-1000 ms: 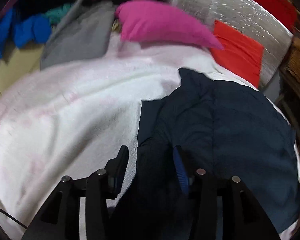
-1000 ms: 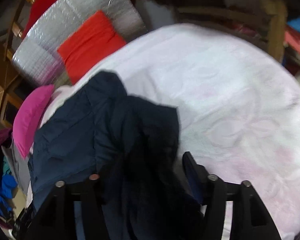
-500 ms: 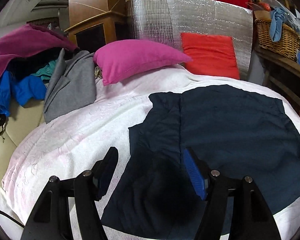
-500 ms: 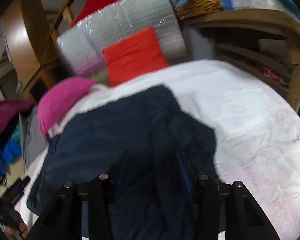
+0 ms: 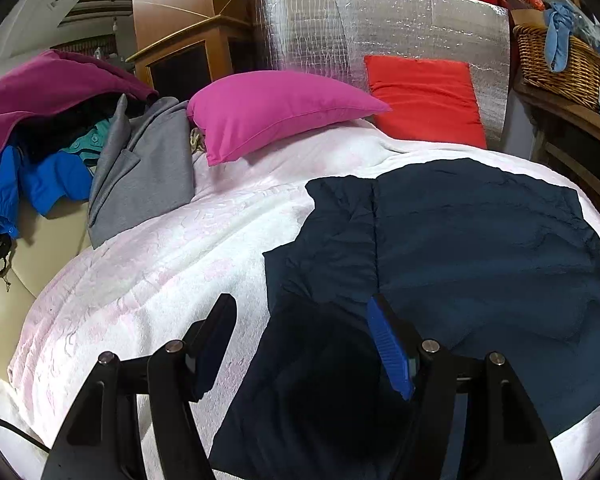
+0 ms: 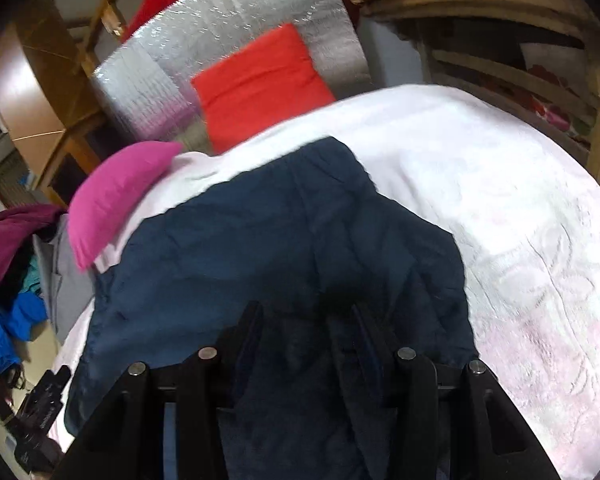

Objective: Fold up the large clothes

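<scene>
A large navy garment point(image 5: 480, 248) lies spread on a white blanket point(image 5: 160, 272) over the bed. My left gripper point(image 5: 300, 340) hovers open over the garment's near left part, its blue pads clear of the cloth. In the right wrist view the same navy garment point(image 6: 260, 248) runs up between the fingers of my right gripper point(image 6: 306, 332). There the jaws stand narrow, pinching a bunched fold at the garment's near edge. White blanket point(image 6: 500, 200) shows to the right of it.
A pink pillow point(image 5: 276, 108) and a red cushion point(image 5: 424, 96) lean at the bed's head against a silver foil panel point(image 5: 340, 28). On the left lie a grey garment point(image 5: 148, 176) and a maroon and blue clothes pile point(image 5: 40, 92). A wicker basket point(image 5: 560, 64) sits on shelves right.
The left jaws widened and let the navy cloth drop from between them. The right jaws narrowed onto a fold. Both views rolled level, and the garment now lies flatter.
</scene>
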`<state>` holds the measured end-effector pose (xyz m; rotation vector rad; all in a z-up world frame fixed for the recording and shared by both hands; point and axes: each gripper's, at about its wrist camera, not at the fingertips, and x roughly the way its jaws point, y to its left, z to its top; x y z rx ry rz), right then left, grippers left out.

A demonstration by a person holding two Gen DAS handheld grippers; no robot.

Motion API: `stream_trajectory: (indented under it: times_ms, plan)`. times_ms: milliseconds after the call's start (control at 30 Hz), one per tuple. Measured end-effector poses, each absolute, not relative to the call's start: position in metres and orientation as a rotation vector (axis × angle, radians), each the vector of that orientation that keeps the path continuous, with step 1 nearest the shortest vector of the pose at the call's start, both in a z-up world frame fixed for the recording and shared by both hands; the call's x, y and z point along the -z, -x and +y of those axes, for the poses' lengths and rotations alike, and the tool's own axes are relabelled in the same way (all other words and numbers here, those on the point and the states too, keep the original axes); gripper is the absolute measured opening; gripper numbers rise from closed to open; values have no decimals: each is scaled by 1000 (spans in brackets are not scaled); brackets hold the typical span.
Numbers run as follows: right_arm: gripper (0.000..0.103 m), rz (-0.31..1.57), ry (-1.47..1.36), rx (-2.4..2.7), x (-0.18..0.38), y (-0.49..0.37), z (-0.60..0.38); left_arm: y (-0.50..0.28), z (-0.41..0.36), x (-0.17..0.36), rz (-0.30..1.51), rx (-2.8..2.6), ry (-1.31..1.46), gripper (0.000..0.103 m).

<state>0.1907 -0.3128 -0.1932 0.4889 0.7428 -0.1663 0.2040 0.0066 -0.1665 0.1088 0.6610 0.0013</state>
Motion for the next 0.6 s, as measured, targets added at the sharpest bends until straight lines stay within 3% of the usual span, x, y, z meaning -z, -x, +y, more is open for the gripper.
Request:
stream_trajectory:
  times_ms: [133,267,600]
  plan:
    - [49,811,-481,162,204,-202,-309,-204,1,170,673,8,-130,70]
    - [49,848,-510,168,212,-204,-311,-212,-6,182,740,16,-153,81]
    - [49,738,-568,113,194,-211,-321,-233,-2,182,782,9,-25,82]
